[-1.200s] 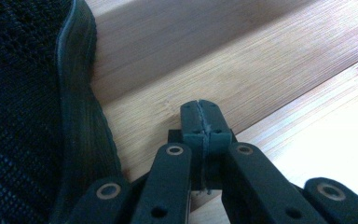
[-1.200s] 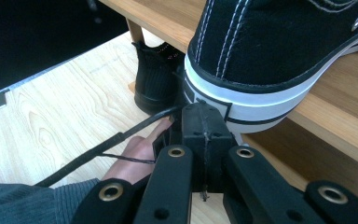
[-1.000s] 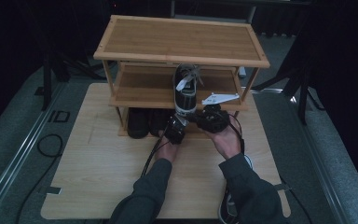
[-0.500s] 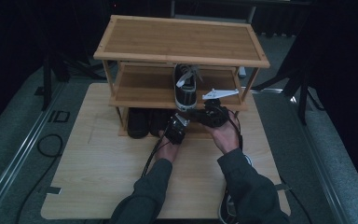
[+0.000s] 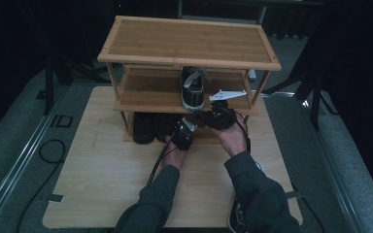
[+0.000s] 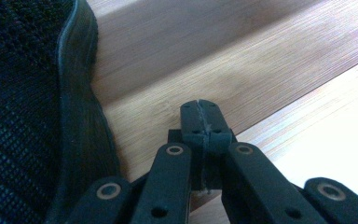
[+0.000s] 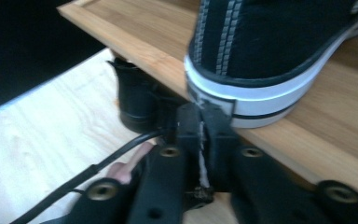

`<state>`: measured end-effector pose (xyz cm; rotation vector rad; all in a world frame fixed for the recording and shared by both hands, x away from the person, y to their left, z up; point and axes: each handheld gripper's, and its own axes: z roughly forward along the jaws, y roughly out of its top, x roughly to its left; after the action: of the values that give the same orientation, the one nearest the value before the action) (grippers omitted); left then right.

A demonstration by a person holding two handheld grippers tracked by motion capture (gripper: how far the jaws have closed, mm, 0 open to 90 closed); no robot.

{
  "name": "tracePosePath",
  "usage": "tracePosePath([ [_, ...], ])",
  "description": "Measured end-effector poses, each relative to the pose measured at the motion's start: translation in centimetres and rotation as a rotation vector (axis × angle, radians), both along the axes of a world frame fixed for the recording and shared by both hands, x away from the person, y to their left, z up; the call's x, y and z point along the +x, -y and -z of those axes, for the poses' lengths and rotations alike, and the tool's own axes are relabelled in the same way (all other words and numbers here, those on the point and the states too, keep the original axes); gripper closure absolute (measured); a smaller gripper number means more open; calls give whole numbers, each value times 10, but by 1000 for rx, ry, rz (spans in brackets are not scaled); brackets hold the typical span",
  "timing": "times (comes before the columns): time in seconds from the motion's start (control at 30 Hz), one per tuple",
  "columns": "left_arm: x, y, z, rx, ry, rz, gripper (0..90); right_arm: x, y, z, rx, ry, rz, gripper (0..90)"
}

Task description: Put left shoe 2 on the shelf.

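Sneaker (image 5: 193, 92), black canvas with a white sole, stands on the middle shelf of the bamboo shoe rack (image 5: 189, 41), toe pointing in and heel at the front edge, so its placement looks essentially done.

The wooden table (image 5: 102, 184) carries the rack at its far side. Under the rack's lowest shelf sit black shoes (image 5: 143, 128), left of the sneaker's column, which suggests the stowing of footwear is well along. No shoe lies loose on the table in front of the rack.

The right gripper (image 7: 203, 121) hangs just in front of the rack's middle shelf, its tips right at the sneaker's heel. Its jaws have just been opening and stand a crack apart with nothing between them, a release rather than a hold. What appears left for this hand is to draw clear of the rack.

The left gripper (image 6: 200, 116) sits low at the rack's base, beside a black mesh shoe (image 6: 23, 116), jaws clenched together on nothing and apart from the shoe. Whether that shoe needs further nudging cannot be told.
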<state>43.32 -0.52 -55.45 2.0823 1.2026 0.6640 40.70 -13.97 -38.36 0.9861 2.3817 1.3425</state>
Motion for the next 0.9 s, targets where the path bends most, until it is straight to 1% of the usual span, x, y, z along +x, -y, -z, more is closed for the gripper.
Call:
tracePosePath([
  [0.1, 0, -1, 0, 6, 7, -10, 900, -3, 1, 2, -14, -5, -6, 839],
  [0.13, 0, -3, 0, -6, 10, -7, 900, -7, 4, 3, -24, -13, -11, 823],
  [0.23, 0, -3, 1, -8, 12, -6, 900, -12, 10, 4, -54, -18, -18, 780],
  [0.27, 0, -3, 1, -16, 14, -8, 900, -15, 13, 4, -66, -15, -11, 762],
  [0.3, 0, -3, 1, -16, 14, -8, 900, -15, 13, 4, -66, -15, -11, 762],
  [0.33, 0, -3, 1, -17, 14, -8, 900, -18, 18, 5, -72, -13, -2, 725],
  [0.37, 0, -3, 1, -17, 14, -8, 900, -18, 18, 5, -72, -13, -2, 725],
  [0.4, 0, -4, 1, -14, 11, -4, 899, -22, 25, 7, -83, -25, 10, 712],
  [0.47, 0, -4, 1, -17, 12, -4, 899, -26, 32, 10, -99, -29, 16, 697],
  [0.5, 0, -4, 1, -17, 12, -4, 899, -26, 32, 10, -99, -29, 16, 697],
  [0.53, 0, -3, 2, -27, 13, -2, 899, -30, 40, 14, -116, -40, 36, 686],
  [0.57, 0, -3, 2, -27, 15, -3, 899, -32, 46, 16, -127, -40, 44, 683],
  [0.63, 0, -3, 2, -28, 15, -4, 899, -33, 50, 18, -129, -42, 50, 678],
  [0.67, 0, -3, 2, -32, 17, -6, 899, -34, 60, 22, -132, -55, 67, 673],
  [0.77, 0, -4, 2, -25, 13, -3, 899, -35, 64, 24, -129, -61, 75, 673],
  [0.83, 0, -5, 2, -21, 9, 0, 899, -38, 77, 31, -127, -83, 95, 670],
  [0.87, 0, -5, 2, -30, 12, -2, 898, -39, 78, 32, -127, -88, 98, 670],
  [0.9, 0, -5, 2, -30, 12, -2, 898, -40, 80, 34, -126, -93, 100, 670],
])
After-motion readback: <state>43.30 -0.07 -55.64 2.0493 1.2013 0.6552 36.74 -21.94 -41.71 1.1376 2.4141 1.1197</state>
